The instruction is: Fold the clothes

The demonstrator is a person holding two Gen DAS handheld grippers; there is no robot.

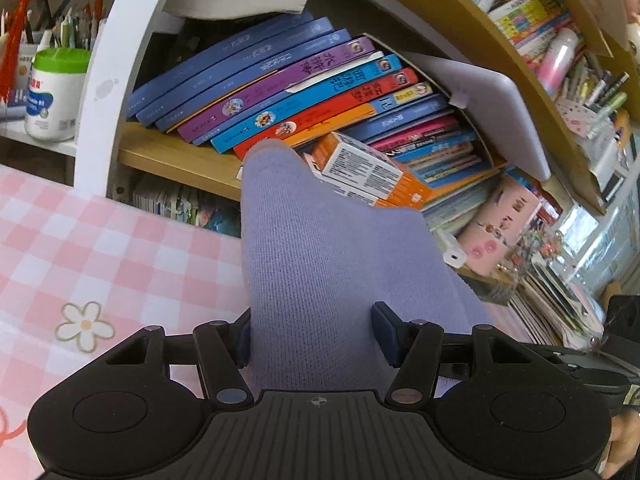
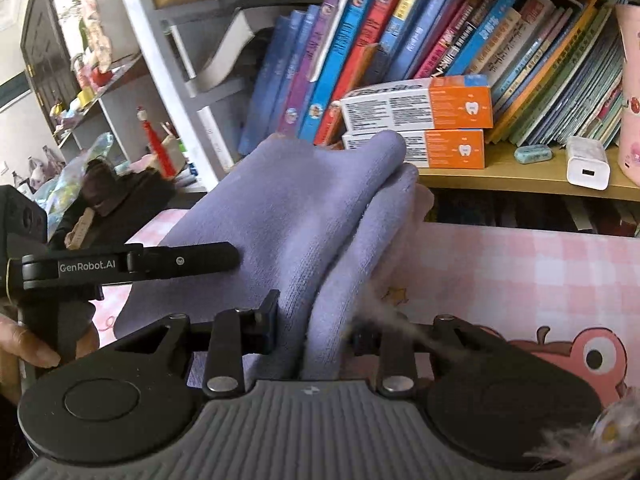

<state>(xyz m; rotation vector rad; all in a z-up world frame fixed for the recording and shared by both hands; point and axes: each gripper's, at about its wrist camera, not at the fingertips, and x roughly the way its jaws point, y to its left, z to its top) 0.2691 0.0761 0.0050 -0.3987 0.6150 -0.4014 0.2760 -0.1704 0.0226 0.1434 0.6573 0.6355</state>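
A soft lilac knit garment, finely ribbed, is held up over the pink checked tablecloth, bunched in thick rounded folds. The left gripper pinches one wide fold between its dark pads, and the right gripper pinches doubled folds. Only the right view shows the left gripper from the side and two orange toothpaste boxes stacked flat before the bookshelf
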